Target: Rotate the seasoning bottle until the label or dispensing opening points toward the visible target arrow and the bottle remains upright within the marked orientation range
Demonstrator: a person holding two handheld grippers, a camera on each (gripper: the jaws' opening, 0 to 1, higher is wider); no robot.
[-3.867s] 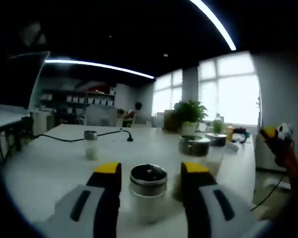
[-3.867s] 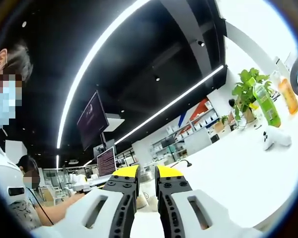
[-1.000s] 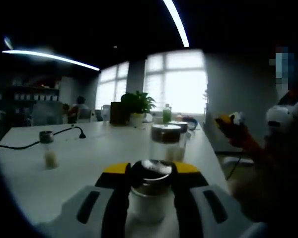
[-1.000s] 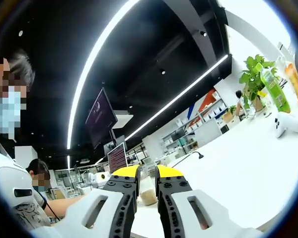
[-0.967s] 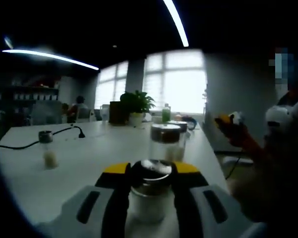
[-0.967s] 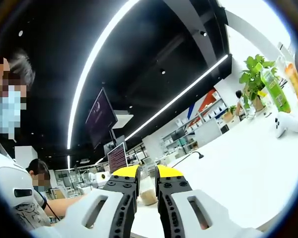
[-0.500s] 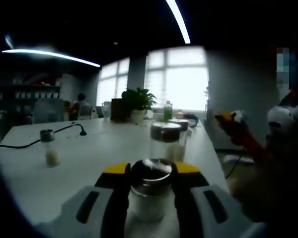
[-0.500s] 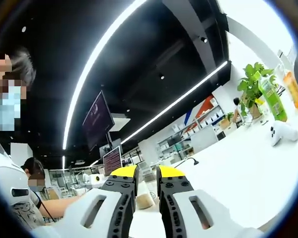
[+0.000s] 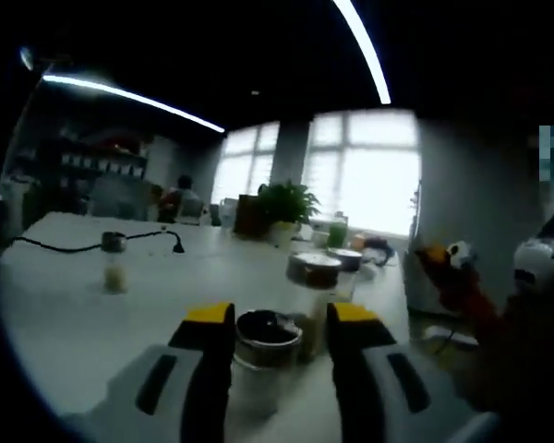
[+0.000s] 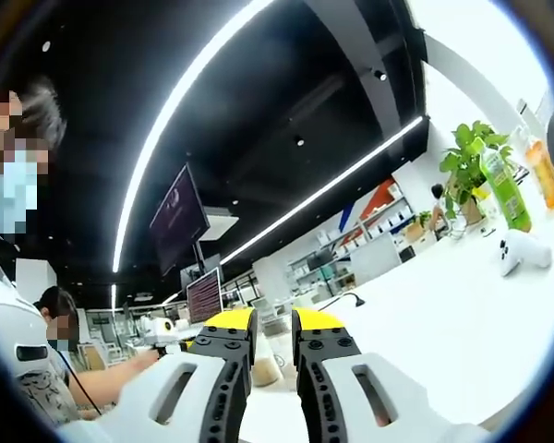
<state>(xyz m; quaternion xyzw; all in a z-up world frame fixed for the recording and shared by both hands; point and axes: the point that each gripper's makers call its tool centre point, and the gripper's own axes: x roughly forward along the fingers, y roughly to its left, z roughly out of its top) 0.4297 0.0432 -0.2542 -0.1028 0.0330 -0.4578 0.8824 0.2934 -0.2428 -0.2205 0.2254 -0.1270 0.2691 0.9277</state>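
Observation:
The seasoning bottle, pale with a round metal cap, stands upright on the white table between the jaws of my left gripper. That gripper is open: its left yellow tip sits close to the cap and a gap shows on the right side. My right gripper is held up above the table, its yellow-tipped jaws nearly together with nothing in them. Through their narrow gap a small bottle shows far off on the table.
Two glass jars with metal lids stand just behind the bottle. A small shaker and a black cable lie at the left. A plant and green bottle stand far back. A white controller-shaped object lies at the right. A person's sleeve shows at the left.
My left gripper's jaws, which pressed on the bottle's cap half a second ago, have spread apart from it. The left view has shifted a little. The right gripper is much as before.

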